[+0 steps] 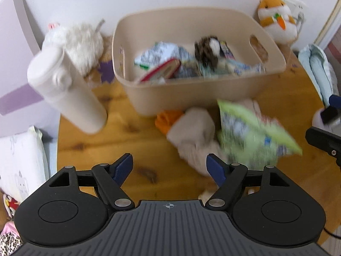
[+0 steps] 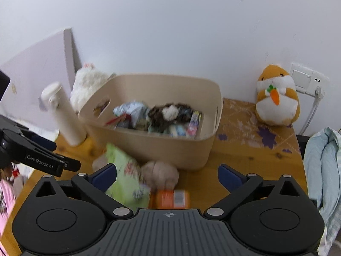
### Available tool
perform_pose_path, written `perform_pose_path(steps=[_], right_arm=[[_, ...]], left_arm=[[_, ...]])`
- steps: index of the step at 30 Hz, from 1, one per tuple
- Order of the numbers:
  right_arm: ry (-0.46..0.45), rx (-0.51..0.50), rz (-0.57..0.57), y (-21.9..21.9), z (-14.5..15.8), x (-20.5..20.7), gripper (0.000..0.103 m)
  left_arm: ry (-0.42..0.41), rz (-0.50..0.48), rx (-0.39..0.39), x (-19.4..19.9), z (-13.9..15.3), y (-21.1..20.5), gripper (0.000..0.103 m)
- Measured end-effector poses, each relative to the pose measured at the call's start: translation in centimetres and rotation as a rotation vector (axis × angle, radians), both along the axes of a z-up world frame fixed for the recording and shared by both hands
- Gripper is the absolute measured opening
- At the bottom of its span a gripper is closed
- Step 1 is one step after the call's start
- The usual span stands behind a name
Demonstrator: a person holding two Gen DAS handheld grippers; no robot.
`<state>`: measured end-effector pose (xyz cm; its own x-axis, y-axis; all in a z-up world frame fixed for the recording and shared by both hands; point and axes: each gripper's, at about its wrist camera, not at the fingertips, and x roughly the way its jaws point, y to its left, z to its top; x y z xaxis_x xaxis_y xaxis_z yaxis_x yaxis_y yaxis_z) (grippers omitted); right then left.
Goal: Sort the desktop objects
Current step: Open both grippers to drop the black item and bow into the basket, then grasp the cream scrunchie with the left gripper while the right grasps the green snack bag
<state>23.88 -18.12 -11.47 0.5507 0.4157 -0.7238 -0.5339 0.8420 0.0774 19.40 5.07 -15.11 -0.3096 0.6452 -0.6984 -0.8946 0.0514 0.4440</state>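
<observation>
A beige bin (image 1: 170,98) (image 2: 149,147) on the wooden table holds packets and a dark plush. In front of it lie a green snack bag (image 1: 253,134) (image 2: 125,177), a beige rolled cloth (image 1: 194,136) (image 2: 159,172) and an orange packet (image 1: 167,118) (image 2: 172,198). My left gripper (image 1: 170,168) is open and empty above the table, just left of the cloth. My right gripper (image 2: 168,177) is open and empty above the cloth and orange packet, its left finger by the green bag.
A white bottle (image 1: 66,91) (image 2: 61,115) stands left of the bin, with a white plush (image 1: 81,40) (image 2: 89,85) behind it. An orange hamster plush (image 1: 277,19) (image 2: 277,98) sits at the back right by a wall socket (image 2: 304,81). Bedding (image 2: 324,170) lies right of the table.
</observation>
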Motion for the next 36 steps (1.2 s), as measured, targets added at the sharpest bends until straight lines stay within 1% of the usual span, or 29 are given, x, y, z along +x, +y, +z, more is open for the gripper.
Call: perform_pose_path(steps=[7,13,18,19,22,25,30,34,36], right_arm=[[0.024,-0.08,0.072,0.6,-2.4,-3.8,0.103],[0.055,-0.115,0.075,0.8,-4.3,-5.5,0.103],[0.079,-0.127,0.051,0.6,-5.6,-6.4,0.103],[0.088,-0.123,0.05,0.4,-5.8,-6.5,0.103],[0.106,-0.101,0.047,0.2,-6.2,-7.1,0.103],[0.094,-0.115,0.037,0.2,-6.4,-7.3,0.103],[0.052,-0.141,0.034,0.7,-6.3,-6.4,0.103],[0.017,-0.141,0.044,1.5,-5.9,-5.3,0.103],[0.009,-0.131,0.057,2.0,-5.7,-4.6,0.103]], left_arm=[[-0.038,0.012,-0.076,-0.5,-3.4,-2.6,0.078],[-0.065,0.039,-0.108,-0.7,-6.5,-3.7,0.078],[-0.144,0.088,-0.159,-1.5,-8.4,-3.4,0.078],[-0.171,0.107,-0.181,-1.6,-8.7,-3.3,0.078],[-0.203,0.116,-0.186,-1.8,-9.2,-3.0,0.078],[-0.203,0.104,-0.184,-1.5,-9.5,-2.7,0.078],[-0.189,0.095,-0.217,-1.0,-10.6,-1.9,0.078],[-0.129,0.136,-0.186,-0.9,-11.2,-1.5,0.077],[-0.124,0.135,-0.19,-1.0,-11.5,-1.4,0.077]])
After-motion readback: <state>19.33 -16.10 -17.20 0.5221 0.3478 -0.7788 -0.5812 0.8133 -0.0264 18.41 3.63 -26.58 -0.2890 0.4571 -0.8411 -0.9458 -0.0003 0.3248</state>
